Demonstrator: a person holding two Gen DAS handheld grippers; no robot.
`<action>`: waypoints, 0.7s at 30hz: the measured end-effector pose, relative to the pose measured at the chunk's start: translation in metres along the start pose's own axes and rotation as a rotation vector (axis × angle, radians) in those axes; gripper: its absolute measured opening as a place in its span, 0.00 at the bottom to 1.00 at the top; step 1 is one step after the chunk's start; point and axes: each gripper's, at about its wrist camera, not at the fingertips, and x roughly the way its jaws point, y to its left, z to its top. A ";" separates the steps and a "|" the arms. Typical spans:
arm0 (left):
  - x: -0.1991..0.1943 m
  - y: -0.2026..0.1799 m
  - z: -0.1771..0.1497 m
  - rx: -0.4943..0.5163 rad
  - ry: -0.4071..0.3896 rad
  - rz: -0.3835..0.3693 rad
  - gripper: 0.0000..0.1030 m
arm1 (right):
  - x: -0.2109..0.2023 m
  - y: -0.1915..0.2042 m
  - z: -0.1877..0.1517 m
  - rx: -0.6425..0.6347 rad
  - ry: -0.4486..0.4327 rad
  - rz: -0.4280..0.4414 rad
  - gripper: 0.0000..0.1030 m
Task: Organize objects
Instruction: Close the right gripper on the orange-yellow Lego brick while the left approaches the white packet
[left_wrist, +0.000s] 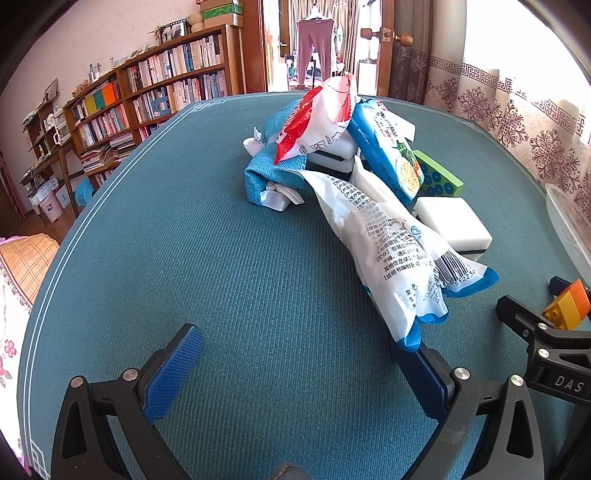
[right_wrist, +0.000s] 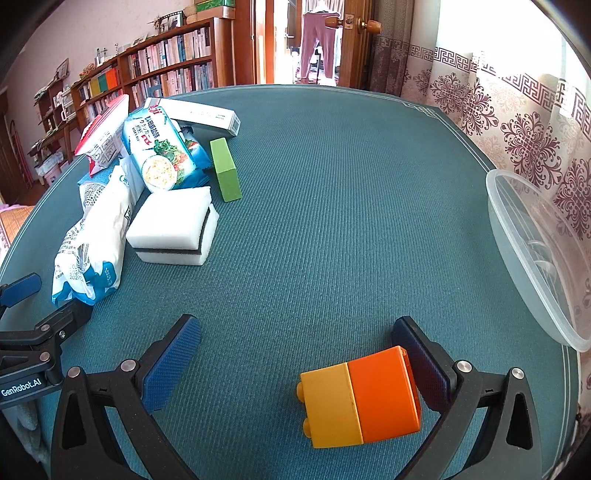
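Both jaws are spread wide, nothing gripped. Right gripper (right_wrist: 295, 363): orange-yellow block (right_wrist: 360, 397) lies at lower right, against one finger. Left gripper (left_wrist: 306, 363): white packet (left_wrist: 384, 254) is seen right of centre.

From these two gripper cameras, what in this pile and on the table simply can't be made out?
- Clear plastic tub: both views cut it off at the right edge, so its contents are unknown.
- Black-and-white sponge, left view: mostly buried under the red-and-white packet.
- Dark piece behind the yellow-and-orange block, left view: only a corner shows.
- White wipes pack: print too small to read.
- White carton, right view: lettering too small.
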 end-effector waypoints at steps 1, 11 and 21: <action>0.000 0.000 0.000 0.000 0.000 0.000 1.00 | 0.000 0.000 0.000 0.000 0.000 0.000 1.00; 0.000 0.000 0.000 0.000 0.000 0.000 1.00 | 0.000 0.000 0.000 0.000 0.000 0.000 1.00; -0.004 0.004 -0.003 -0.008 0.001 0.008 1.00 | 0.003 0.001 0.002 -0.005 0.002 0.006 1.00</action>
